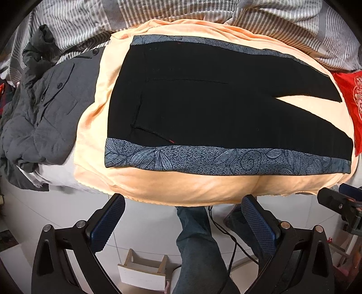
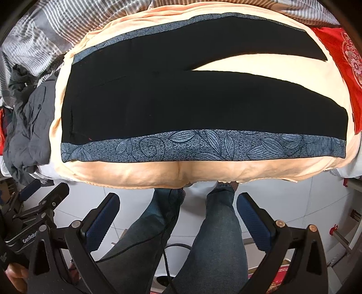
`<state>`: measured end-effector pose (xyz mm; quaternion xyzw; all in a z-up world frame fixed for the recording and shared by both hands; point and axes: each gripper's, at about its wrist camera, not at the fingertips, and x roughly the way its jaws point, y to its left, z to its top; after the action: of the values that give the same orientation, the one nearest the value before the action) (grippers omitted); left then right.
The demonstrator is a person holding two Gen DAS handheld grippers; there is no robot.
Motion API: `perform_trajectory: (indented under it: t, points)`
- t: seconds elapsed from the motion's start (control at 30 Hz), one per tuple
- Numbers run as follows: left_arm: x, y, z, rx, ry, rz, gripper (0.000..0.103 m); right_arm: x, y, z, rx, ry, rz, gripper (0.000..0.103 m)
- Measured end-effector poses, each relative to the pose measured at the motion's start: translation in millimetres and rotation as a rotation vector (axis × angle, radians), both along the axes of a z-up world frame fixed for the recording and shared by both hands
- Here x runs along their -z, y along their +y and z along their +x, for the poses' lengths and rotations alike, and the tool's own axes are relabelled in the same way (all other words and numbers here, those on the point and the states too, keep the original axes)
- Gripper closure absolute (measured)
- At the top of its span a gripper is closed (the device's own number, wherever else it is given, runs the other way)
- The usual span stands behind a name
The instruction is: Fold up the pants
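Left wrist view: a pair of black trousers with blue-grey leaf-patterned side bands (image 1: pixel 203 108) lies spread flat on a peach-coloured blanket (image 1: pixel 181 190) covering a bed. The waistband sits toward 9 o'clock and the two legs run toward 3 o'clock, parting in a narrow wedge near the right edge. At 9 o'clock a crumpled dark grey buttoned jacket (image 1: pixel 45 117) lies beside the blanket. A grey-and-white striped duvet (image 1: pixel 158 13) fills the 12 o'clock rim, and a red embroidered cloth (image 1: pixel 353 101) shows at 3 o'clock. Below the bed, a white tiled floor (image 1: pixel 144 224) carries a small open wooden box (image 1: pixel 144 269) at 6 o'clock. The left claw (image 1: pixel 183 226) hangs over the floor, short of the bed edge, its blue-padded fingers spread wide and gripping nothing. A person's jeans-clad leg (image 1: pixel 196 248) stands between the fingers, with a black cable beside it.

Right wrist view: the same trousers (image 2: pixel 181 101) fill the centre on the blanket (image 2: pixel 158 174), with the jacket (image 2: pixel 29 131) at 9 o'clock and the red cloth (image 2: pixel 339 67) at 2 o'clock. The right claw (image 2: pixel 178 221) is likewise wide apart and empty, above the floor (image 2: pixel 305 203) and two jeans-clad legs (image 2: pixel 215 237). The other tool appears at 8 o'clock.
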<state>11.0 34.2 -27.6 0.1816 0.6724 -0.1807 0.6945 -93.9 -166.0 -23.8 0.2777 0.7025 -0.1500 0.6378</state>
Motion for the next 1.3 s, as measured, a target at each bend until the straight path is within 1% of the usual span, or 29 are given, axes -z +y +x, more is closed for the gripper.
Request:
perform_trajectory:
  t: [0.17, 0.33, 0.43, 0.5, 0.6, 0.73, 0.8, 0.83, 0.9, 1.0, 1.07, 1.17, 1.23, 1.27, 1.3]
  points:
    - [9, 5, 5, -0.034, 0.017, -0.010, 0.000, 2, -1, -3, 0.024, -0.013, 0.017, 0.000]
    - [24, 16, 13, -0.097, 0.046, -0.027, 0.000, 10, -3, -5, 0.067, -0.027, 0.044, 0.000]
    - [33, 21, 18, -0.129, 0.055, -0.042, 0.000, 18, -5, -6, 0.111, -0.044, 0.086, 0.000]
    - [41, 24, 22, -0.151, 0.063, -0.057, 0.000, 25, -7, -8, 0.159, -0.087, 0.137, 0.000]
    - [60, 30, 28, -0.204, 0.095, -0.079, 0.000, 43, -11, -11, 0.239, -0.127, 0.223, 0.000]
    - [83, 36, 34, -0.274, 0.134, -0.140, 0.000, 88, -20, -25, 0.422, -0.182, 0.372, 0.000]
    - [92, 38, 36, -0.290, 0.144, -0.158, 0.000, 109, -24, -33, 0.498, -0.207, 0.422, 0.001]
    - [97, 39, 37, -0.304, 0.156, -0.172, 0.000, 121, -26, -37, 0.529, -0.214, 0.437, 0.002]
    - [104, 40, 38, -0.320, 0.167, -0.207, 0.000, 137, -28, -44, 0.570, -0.223, 0.454, 0.016]
    - [111, 39, 38, -0.308, 0.170, -0.221, 0.000, 164, -32, -55, 0.619, -0.236, 0.494, 0.027]
    - [117, 38, 37, -0.301, 0.174, -0.235, 0.000, 177, -33, -60, 0.643, -0.271, 0.530, 0.029]
    - [123, 36, 37, -0.300, 0.181, -0.243, 0.000, 188, -37, -62, 0.651, -0.329, 0.573, 0.030]
    - [126, 34, 38, -0.304, 0.187, -0.249, 0.000, 196, -38, -63, 0.680, -0.370, 0.612, 0.032]
    - [127, 34, 37, -0.305, 0.191, -0.250, 0.000, 199, -39, -63, 0.691, -0.387, 0.628, 0.033]
    - [128, 34, 37, -0.306, 0.192, -0.250, 0.000, 202, -40, -63, 0.703, -0.407, 0.647, 0.038]
